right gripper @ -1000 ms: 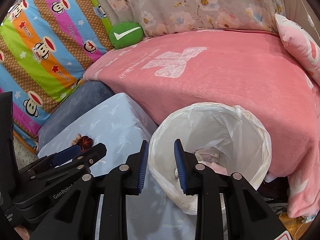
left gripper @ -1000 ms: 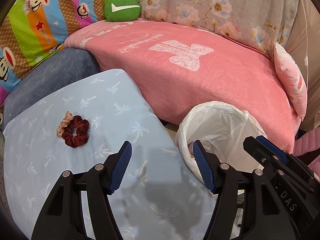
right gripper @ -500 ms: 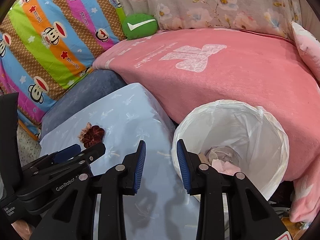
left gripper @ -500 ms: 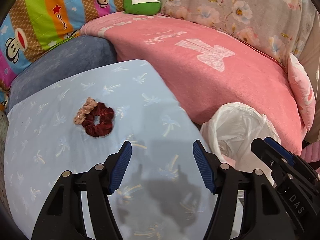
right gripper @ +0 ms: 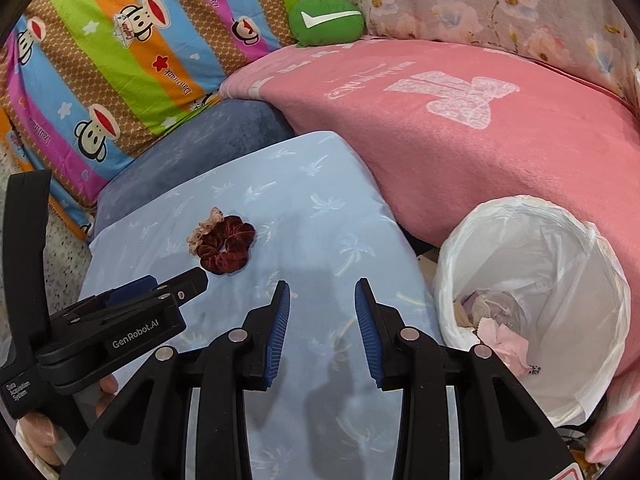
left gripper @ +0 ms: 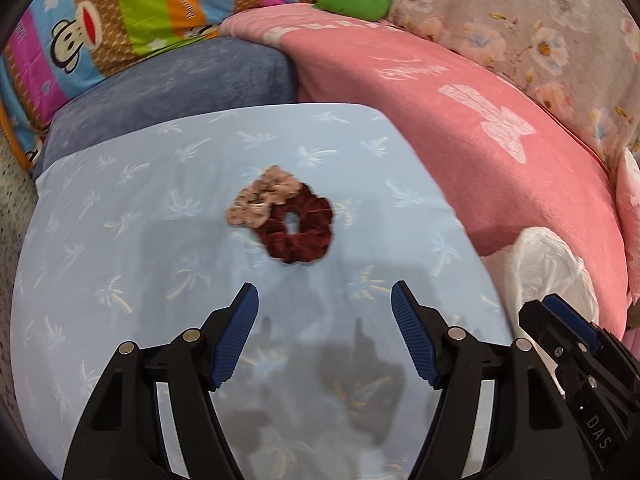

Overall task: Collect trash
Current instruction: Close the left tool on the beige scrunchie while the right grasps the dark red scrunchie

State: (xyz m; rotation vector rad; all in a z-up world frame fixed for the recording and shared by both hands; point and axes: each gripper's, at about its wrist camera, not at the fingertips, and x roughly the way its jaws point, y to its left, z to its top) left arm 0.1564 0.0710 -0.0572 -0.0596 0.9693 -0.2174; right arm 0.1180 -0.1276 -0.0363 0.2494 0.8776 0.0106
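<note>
A dark red scrunchie [left gripper: 298, 232] and a beige scrunchie [left gripper: 260, 200] lie touching on a light blue pillow [left gripper: 120, 240]. My left gripper [left gripper: 323, 286] hangs just short of them, its jaws opening, with nothing between them. My right gripper [right gripper: 322, 284] is open and empty over the pillow's near right part, its jaws also parted wider than a moment ago. In the right wrist view the left gripper [right gripper: 180, 282] points at the dark red scrunchie [right gripper: 228, 246]. To the right stands a bin lined with a white bag [right gripper: 520, 204], with crumpled paper trash [right gripper: 500, 336] at its bottom.
A pink blanket [right gripper: 480, 140] covers the bed behind the pillow and bin. A blue-grey cushion [right gripper: 208, 140], a striped monkey-print quilt [right gripper: 120, 60] and a green cushion [right gripper: 326, 20] lie further back. A person's hand [right gripper: 40, 436] holds the left gripper.
Both grippers have swung left, away from the bin and over the blue pillow. The scrunchies are now nearer and centred ahead of the left gripper. Both pairs of jaws stand wider.
</note>
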